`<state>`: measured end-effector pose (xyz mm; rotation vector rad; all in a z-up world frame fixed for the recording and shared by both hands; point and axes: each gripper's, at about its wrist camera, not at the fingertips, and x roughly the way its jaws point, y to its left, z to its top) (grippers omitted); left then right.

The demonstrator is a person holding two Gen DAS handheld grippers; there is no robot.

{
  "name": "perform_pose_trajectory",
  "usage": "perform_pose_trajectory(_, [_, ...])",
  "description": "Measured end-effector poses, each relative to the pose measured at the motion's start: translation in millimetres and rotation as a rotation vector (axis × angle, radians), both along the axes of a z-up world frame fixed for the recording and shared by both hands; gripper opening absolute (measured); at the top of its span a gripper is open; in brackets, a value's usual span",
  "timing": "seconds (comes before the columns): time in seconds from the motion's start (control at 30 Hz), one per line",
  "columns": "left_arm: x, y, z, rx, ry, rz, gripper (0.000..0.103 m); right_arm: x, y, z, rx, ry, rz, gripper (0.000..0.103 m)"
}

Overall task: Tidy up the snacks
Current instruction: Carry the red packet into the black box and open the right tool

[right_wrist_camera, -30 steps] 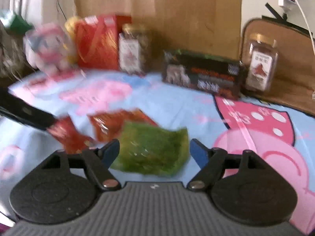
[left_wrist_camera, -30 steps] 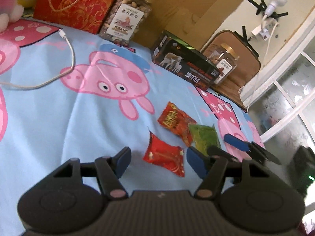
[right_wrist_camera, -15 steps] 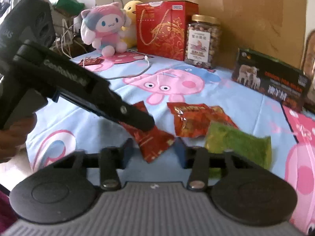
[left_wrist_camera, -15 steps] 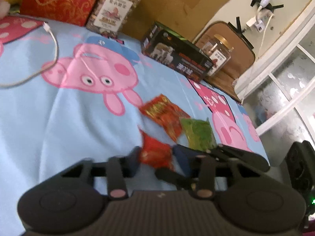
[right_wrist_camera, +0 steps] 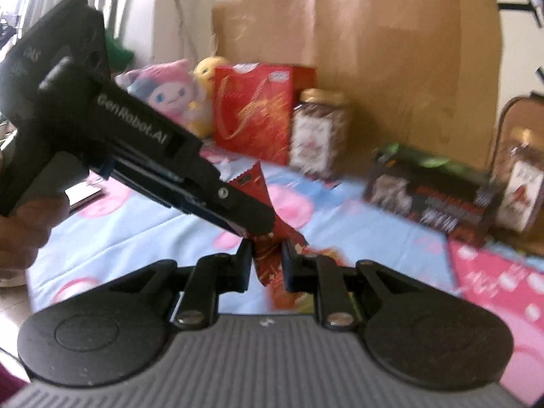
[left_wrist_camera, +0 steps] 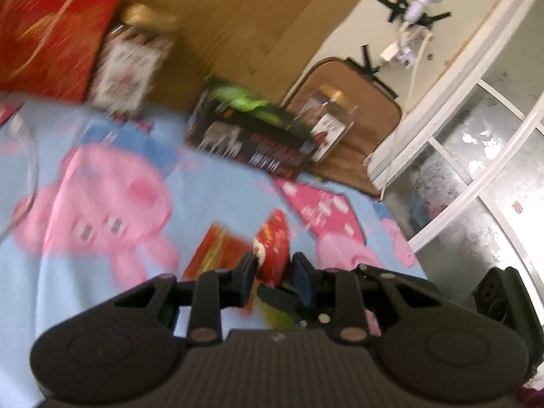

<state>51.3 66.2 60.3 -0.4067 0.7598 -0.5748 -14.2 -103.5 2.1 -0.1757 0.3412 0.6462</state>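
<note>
Both tools [left_wrist_camera: 272, 272] [right_wrist_camera: 266, 260] clamped on red packet [left_wrist_camera: 273, 250].

On the cartoon bedsheet [left_wrist_camera: 210, 204] a snack packet [left_wrist_camera: 217, 251] lies just left of the packet [left_wrist_camera: 273, 251] that stands between the fingers of the left gripper [left_wrist_camera: 273, 273]. The right gripper [right_wrist_camera: 267, 261] holds the same packet [right_wrist_camera: 268, 261] from the other side, it seems. Behind, along the cardboard wall [right_wrist_camera: 391, 51], stand from left to right a plush doll [right_wrist_camera: 166, 91], a gift bag [right_wrist_camera: 253, 112], a nut jar [right_wrist_camera: 318, 132], a long box [right_wrist_camera: 431, 197] and a second jar [right_wrist_camera: 520, 183].
</note>
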Motion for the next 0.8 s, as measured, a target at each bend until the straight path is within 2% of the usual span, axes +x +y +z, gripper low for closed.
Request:
perform_pose_trajectory(0.27, [89.9, -49.2, 36.1, 0.013, -0.097, -0.045, 0.025, 65.2, -32.4, 30.2, -0.016, -0.126, -0.128, 0.015])
perform_pose_trajectory(0.47, [170.1, -65.7, 34.9, 0.028, -0.131, 0.004, 0.026, 139.0, -35.0, 42.8, -0.041, -0.206, -0.210, 0.015])
perform_pose_trajectory(0.57, [205.2, -68.5, 22.5, 0.104, -0.108, 0.088, 0.042, 179.5, -28.4, 37.2, -0.081, -0.182, -0.240, 0.016])
perform_pose_trajectory(0.63, [216.1, -66.4, 13.1, 0.124, -0.069, 0.124, 0.044, 194.0, -29.8, 30.4, -0.067, -0.138, -0.256, 0.020])
perform_pose_trajectory(0.77, [205.3, -57.1, 4.2, 0.110, -0.071, 0.135, 0.044, 173.8, -43.3, 21.6, 0.013, -0.102, -0.255, 0.020])
perform_pose_trajectory(0.8, [198.9, -55.6, 4.6, 0.113, -0.082, 0.142, 0.048, 166.2, -46.0, 19.8, 0.027, -0.096, -0.257, 0.020])
